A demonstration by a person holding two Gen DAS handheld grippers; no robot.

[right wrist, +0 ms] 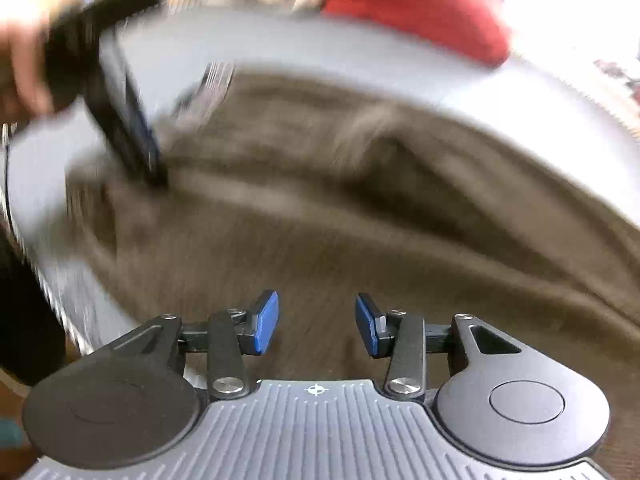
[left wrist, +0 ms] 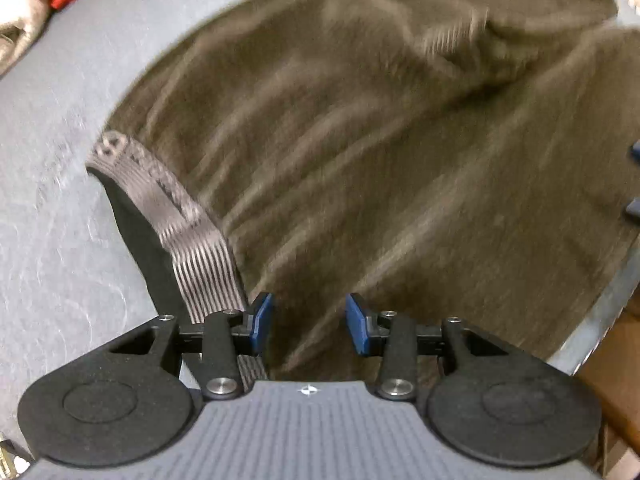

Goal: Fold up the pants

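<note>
Both tongs, the left tongs (left wrist: 308, 322) and the right tongs (right wrist: 317, 322), stand partly open with nothing between their blue pads, poised over the brown pants (left wrist: 360, 160) lying spread on the grey surface (left wrist: 60, 160).

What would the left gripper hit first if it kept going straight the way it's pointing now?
Most likely the brown pants. The left gripper has open, empty jaws aimed at that fabric, just beside the striped waistband. Nothing else lies between, though the blur leaves the depth unclear.
</note>
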